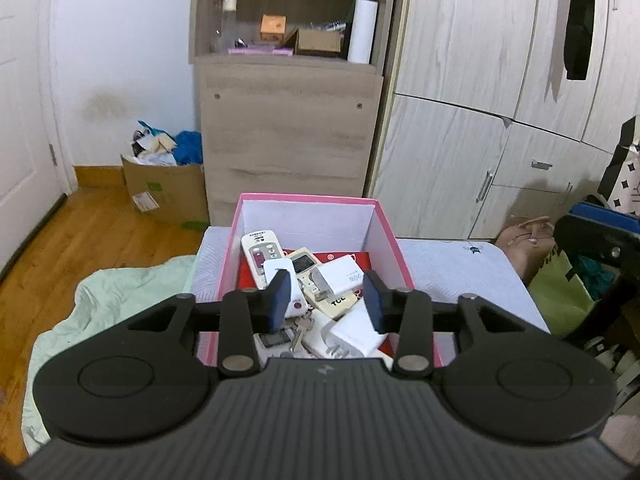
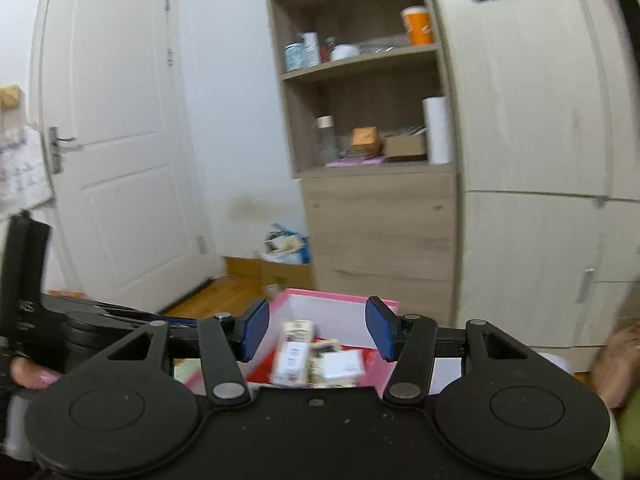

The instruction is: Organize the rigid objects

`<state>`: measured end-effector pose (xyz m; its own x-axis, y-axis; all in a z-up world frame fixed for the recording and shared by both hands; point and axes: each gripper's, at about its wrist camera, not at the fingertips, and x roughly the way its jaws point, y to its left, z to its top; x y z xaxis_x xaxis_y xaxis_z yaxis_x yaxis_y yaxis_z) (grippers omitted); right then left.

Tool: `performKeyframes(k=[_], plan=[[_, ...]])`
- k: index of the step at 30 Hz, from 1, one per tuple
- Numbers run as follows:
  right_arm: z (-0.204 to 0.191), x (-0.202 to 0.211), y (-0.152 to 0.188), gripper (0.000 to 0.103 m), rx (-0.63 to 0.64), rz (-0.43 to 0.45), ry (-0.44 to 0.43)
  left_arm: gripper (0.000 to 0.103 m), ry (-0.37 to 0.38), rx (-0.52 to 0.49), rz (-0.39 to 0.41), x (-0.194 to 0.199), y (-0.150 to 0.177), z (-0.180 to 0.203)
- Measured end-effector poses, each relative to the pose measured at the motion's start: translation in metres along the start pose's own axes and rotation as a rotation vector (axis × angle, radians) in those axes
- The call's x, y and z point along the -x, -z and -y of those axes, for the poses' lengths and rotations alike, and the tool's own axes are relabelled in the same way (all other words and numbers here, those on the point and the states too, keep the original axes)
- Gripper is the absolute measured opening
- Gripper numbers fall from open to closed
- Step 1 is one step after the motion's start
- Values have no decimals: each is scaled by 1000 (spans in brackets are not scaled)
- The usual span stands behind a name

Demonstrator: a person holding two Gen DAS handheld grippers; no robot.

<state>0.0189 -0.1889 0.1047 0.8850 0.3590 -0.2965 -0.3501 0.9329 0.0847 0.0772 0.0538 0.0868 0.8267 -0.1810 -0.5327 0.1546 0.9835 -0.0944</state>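
Pink box (image 1: 386,236) is sitting at twelve o'clock, full of remotes (image 1: 262,256) and chargers, and I'm hovering my left gripper (image 1: 328,300) and right gripper (image 2: 316,330) wide, empty, aiming to descend squarely.

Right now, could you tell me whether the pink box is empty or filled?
Filled: the pink box holds remotes, white chargers and keys.

Pink box (image 1: 308,200) with white walls, red floor; blue-padded black jaws.
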Motion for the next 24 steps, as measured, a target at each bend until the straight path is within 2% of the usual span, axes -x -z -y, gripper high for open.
performKeyframes(k=[9,18,24], plan=[[-19,34,53,59,50,48,126,46,-85,-27,32,25,52,27],[-15,48,82,60,25,53,194,57,-150,-49,140,50,87,47],[-7,51,95,60,3,23,209,58,-166,-29,107,46,105,48]])
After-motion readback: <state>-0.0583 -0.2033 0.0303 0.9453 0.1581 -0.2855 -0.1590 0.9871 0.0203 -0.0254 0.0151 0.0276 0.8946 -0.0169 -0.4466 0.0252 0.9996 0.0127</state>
